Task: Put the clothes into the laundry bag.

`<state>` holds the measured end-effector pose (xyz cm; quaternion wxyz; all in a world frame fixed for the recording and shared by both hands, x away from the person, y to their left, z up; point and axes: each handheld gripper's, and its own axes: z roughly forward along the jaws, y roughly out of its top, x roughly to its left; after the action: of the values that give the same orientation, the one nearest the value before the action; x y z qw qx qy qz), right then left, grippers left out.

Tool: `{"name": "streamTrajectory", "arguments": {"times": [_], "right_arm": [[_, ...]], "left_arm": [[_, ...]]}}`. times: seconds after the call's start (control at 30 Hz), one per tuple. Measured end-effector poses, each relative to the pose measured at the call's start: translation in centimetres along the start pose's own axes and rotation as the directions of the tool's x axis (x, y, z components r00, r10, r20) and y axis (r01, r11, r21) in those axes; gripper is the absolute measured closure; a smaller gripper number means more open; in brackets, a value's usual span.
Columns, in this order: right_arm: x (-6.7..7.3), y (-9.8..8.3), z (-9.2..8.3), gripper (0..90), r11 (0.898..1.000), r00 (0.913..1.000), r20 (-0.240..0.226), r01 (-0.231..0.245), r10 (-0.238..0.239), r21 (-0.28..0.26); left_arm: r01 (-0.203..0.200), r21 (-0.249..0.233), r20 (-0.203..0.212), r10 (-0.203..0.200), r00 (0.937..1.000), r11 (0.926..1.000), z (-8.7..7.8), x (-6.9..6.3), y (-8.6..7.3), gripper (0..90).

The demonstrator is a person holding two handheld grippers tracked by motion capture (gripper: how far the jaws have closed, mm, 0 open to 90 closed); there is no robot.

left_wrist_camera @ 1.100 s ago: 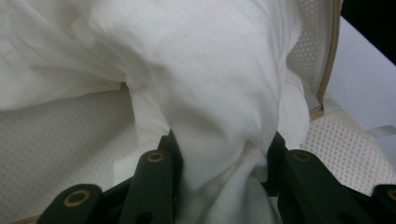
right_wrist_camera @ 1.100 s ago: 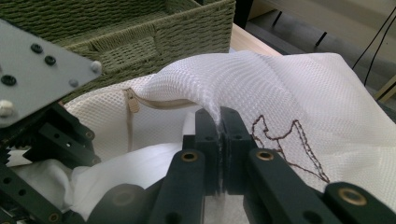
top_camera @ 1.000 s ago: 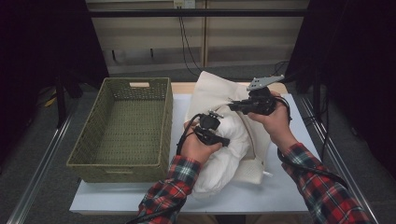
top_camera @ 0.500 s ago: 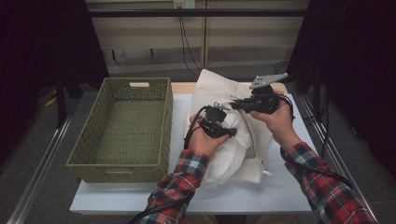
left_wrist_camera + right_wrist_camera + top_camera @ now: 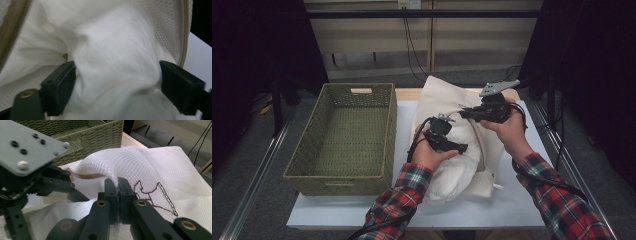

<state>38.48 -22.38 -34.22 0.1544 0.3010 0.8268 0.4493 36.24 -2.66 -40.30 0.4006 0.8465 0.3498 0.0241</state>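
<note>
Left gripper view: gripper [image 5: 117, 87] has just opened wide around white cloth [image 5: 112, 50], unlike earlier.

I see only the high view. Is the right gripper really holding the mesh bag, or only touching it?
Observer: The right gripper is shut on a pinch of the mesh bag, lifting the edge.
Operator: And the left gripper?
Observer: The jaws of the left gripper have just been opening; they stand wide, with the white cloth bulging between them.
Operator: Is the cloth inside the bag?
Observer: Partly; the left gripper view shows mesh and the tan zipper edge around it.
</note>
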Motion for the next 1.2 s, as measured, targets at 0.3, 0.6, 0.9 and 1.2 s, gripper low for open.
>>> {"name": "streamTrajectory", "arguments": {"times": [0.3,0.6,0.9,1.2], "right_arm": [[0.0,0.1,0.0,87.4,1.0,1.0,0.003,0.004,-0.004,0.011],[-0.1,0.0,0.0,87.3,1.0,1.0,0.001,0.005,-0.005,0.014],[-0.4,-0.3,-0.2,87.4,1.0,1.0,0.005,-0.003,0.003,0.019],[-0.1,-0.2,0.0,87.4,1.0,1.0,0.0,-0.001,0.001,0.02]], "left_arm": [[-0.005,0.028,0.003,0.005,1.0,0.9996,-1.4,0.2,-1.4,7.5],[-0.003,0.064,0.016,0.002,0.9999,0.998,-0.5,0.5,-3.3,8.8],[0.024,0.083,0.097,-0.032,0.9948,0.9963,0.7,0.5,-4.7,45.2],[-0.027,0.091,0.089,0.019,0.9958,0.9955,0.1,-0.4,-3.3,70.1]]}}
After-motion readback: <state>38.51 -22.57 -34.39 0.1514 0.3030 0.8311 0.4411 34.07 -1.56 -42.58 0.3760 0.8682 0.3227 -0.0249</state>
